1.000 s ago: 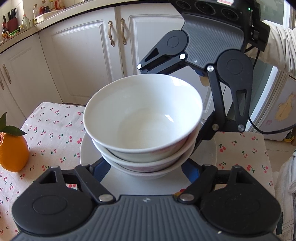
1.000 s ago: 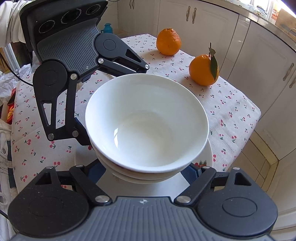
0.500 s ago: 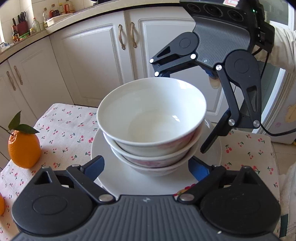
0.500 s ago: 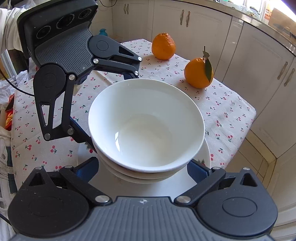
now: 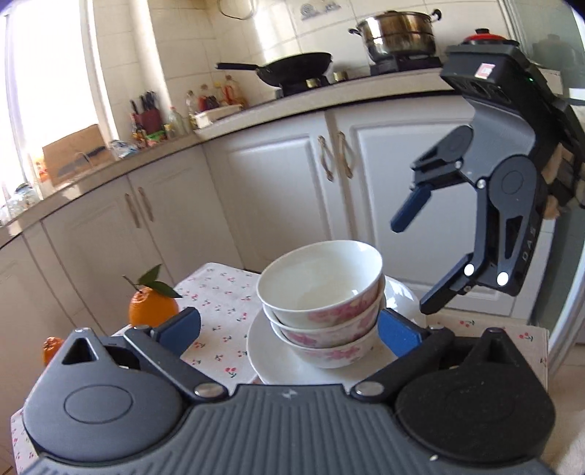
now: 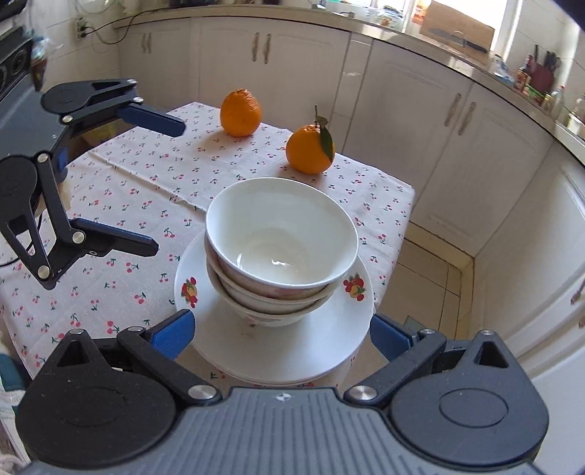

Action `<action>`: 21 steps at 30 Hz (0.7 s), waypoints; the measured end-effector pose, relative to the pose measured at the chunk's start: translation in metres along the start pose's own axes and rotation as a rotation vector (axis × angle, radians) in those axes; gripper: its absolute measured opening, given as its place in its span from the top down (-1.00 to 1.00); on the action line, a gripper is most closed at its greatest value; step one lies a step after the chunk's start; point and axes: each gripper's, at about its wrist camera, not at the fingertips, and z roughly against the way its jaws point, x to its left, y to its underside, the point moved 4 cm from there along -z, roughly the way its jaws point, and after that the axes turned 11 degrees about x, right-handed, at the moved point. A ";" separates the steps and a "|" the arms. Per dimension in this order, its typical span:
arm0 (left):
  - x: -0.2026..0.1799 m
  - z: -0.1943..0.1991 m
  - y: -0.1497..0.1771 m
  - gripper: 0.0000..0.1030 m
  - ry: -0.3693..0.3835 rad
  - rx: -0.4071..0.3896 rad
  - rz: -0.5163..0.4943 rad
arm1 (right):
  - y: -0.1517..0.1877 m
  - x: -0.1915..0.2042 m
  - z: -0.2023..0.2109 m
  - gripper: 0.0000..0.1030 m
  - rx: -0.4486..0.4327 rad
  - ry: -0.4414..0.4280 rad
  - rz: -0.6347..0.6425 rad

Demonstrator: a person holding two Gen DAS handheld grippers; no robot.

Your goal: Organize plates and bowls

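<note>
Bowls: three bowls (image 6: 281,248) are nested one inside another; the upper one is plain white inside, and pink flower print is seen on the outer walls in the left wrist view (image 5: 321,303); the stack leans slightly.
Plates: the bowl stack is carried on a white plate stack (image 6: 329,339) with fruit decals on the rim; several plate edges are seen at the near side; the stack lies at the near corner of the worktop, and its edge overhangs the cloth on the side toward the floor.
Worktop: a small worktop (image 6: 120,190) is covered by a cloth printed with cherries.
Left claw: the left claw (image 5: 289,330) is released; its jaws are opening, the blue pads (image 5: 179,327) are set wide on either side of the crockery, and nothing is touched by them; in the right wrist view it (image 6: 164,186) is seen above the cloth, well to the side of the bowls.
Right claw: the right claw (image 6: 281,334) is released, spread wide; its blue pads (image 6: 172,334) flank the plate stack near the rim, and no contact is seen; from the left wrist view it (image 5: 416,263) is seen raised above the far side of the plates.
Oranges: an orange with a leaf (image 6: 309,149) and a second orange (image 6: 240,113) are set on the far part of the cloth, well apart from the crockery.
Background: white cabinets (image 6: 420,120), and a wok (image 5: 292,67) and a steel pot (image 5: 398,34) on the stove, are seen.
</note>
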 end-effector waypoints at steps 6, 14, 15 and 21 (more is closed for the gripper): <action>-0.010 0.023 0.025 -0.99 -0.011 -0.008 0.213 | 0.019 0.026 0.019 -1.00 -0.027 0.087 -0.251; -0.006 0.039 0.050 -0.99 -0.162 0.192 0.467 | 0.040 0.062 0.031 -1.00 -0.066 0.193 -0.514; -0.006 0.044 0.050 -0.99 -0.169 0.202 0.494 | 0.040 0.066 0.034 -1.00 -0.072 0.220 -0.517; -0.005 0.070 0.047 -0.99 -0.219 0.228 0.579 | 0.041 0.082 0.058 -1.00 -0.125 0.272 -0.557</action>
